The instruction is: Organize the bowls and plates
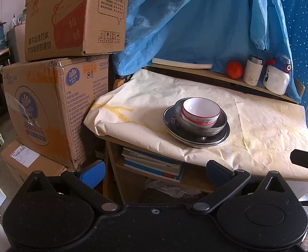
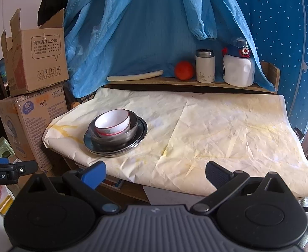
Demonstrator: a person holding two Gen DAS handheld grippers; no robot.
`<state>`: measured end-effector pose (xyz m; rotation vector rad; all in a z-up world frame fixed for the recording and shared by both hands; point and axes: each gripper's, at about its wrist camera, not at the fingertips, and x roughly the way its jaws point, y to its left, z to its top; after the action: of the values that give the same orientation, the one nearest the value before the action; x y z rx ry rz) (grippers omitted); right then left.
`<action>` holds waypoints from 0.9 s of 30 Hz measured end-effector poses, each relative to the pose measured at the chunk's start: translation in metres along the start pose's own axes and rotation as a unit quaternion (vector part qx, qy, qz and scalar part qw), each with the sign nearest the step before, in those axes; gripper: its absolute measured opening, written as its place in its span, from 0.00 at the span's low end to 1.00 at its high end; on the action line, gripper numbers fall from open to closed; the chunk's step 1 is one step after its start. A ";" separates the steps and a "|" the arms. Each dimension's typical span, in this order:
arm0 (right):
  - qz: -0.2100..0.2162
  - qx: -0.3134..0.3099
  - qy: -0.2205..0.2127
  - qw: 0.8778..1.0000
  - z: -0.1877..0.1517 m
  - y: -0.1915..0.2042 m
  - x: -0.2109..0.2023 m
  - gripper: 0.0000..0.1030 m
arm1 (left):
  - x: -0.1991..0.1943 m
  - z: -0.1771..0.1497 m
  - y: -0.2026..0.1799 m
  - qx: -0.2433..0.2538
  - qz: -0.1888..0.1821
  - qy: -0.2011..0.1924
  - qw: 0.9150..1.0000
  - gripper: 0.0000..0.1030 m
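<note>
Illumination is soft, diffuse daylight, with overexposed glare at the far right edge of both views. Fisheye distortion curves the stacked brown cardboard boxes (image 1: 55, 88); corners vignette black. Focus is sharp throughout.

Stacked upright near the table's left end, at ten o'clock: white bowl (image 2: 113, 121) (red-rimmed, tilted slightly) nested inside steel bowl (image 2: 123, 135), atop steel plates (image 2: 140, 135).
</note>
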<state>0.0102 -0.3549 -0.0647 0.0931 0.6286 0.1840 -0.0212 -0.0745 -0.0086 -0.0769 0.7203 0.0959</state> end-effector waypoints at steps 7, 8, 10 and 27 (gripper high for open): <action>0.002 -0.001 0.001 1.000 0.000 0.002 0.000 1.00 | 0.000 -0.001 0.002 -0.002 -0.002 0.001 1.000 0.99; 0.003 0.000 0.000 1.000 0.000 0.002 0.000 1.00 | 0.000 -0.001 0.002 -0.003 -0.003 0.000 1.000 0.99; 0.002 -0.001 0.001 1.000 0.000 0.002 0.000 1.00 | 0.000 -0.001 0.002 -0.003 -0.003 -0.002 1.000 0.99; 0.001 0.001 0.004 1.000 0.001 0.002 0.004 1.00 | 0.004 0.001 -0.001 0.002 -0.010 0.001 1.000 0.99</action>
<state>0.0137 -0.3527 -0.0655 0.0953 0.6367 0.1847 -0.0171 -0.0747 -0.0106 -0.0807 0.7213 0.0750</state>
